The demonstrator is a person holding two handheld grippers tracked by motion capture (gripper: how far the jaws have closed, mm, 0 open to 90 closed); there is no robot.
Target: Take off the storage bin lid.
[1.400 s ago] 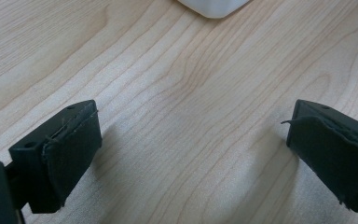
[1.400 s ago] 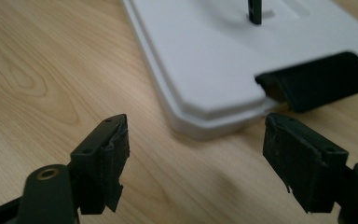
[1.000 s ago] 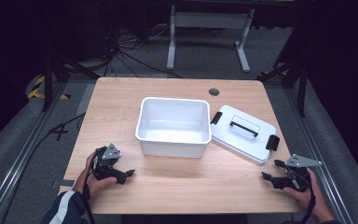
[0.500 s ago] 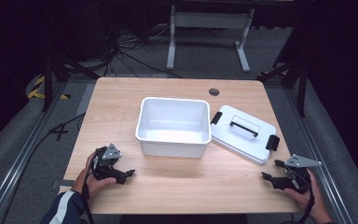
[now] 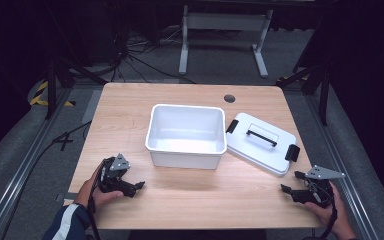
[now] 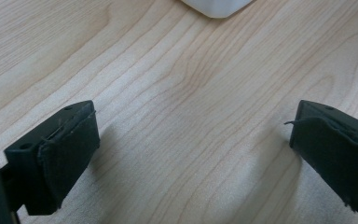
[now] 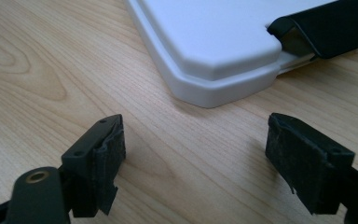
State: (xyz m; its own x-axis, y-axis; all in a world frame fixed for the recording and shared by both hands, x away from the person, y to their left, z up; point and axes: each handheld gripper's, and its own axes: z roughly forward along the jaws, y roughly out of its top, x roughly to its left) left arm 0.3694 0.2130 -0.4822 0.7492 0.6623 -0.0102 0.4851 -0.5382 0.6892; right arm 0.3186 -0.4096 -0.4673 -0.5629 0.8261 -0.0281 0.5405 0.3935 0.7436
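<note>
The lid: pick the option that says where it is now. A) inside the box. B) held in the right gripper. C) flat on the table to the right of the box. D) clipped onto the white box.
C: the lid lies flat on the table just right of the open white box, and the right gripper rests apart from it, jaws open.

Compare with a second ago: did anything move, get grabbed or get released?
Nothing visibly changed. The left gripper and right gripper rest open on the wooden table with nothing between their jaws. The white bin sits uncovered, and its lid lies beside it, same as before.
</note>
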